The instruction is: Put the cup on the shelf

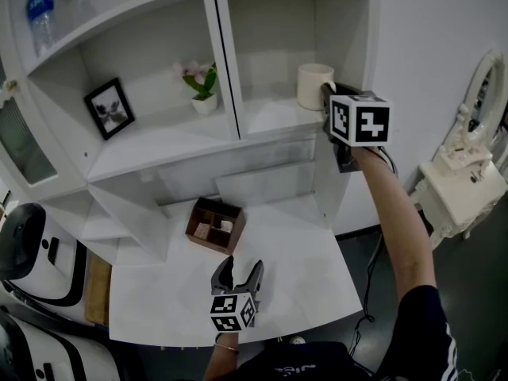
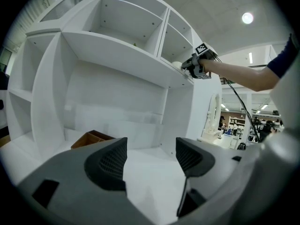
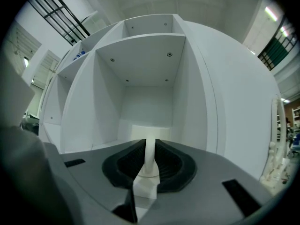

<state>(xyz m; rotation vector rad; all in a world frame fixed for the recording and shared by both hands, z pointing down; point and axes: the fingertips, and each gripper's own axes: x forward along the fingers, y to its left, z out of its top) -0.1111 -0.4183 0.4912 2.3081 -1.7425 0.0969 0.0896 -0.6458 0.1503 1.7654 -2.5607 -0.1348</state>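
A cream cup stands on the white shelf in the upper right compartment, its handle turned outward. My right gripper reaches level into that compartment. In the right gripper view its pads sit tight on both sides of the cup's handle, so the right gripper is shut on it; the cup's body shows beyond the jaws. My left gripper hangs low over the white table, open, with nothing between its fingers. From the left gripper view the cup and the right gripper are seen far above.
A brown wooden box sits on the white table under the shelves. The neighbouring compartment holds a small potted flower and a framed picture. A water bottle stands higher up. An ornate white mirror stand is at the right.
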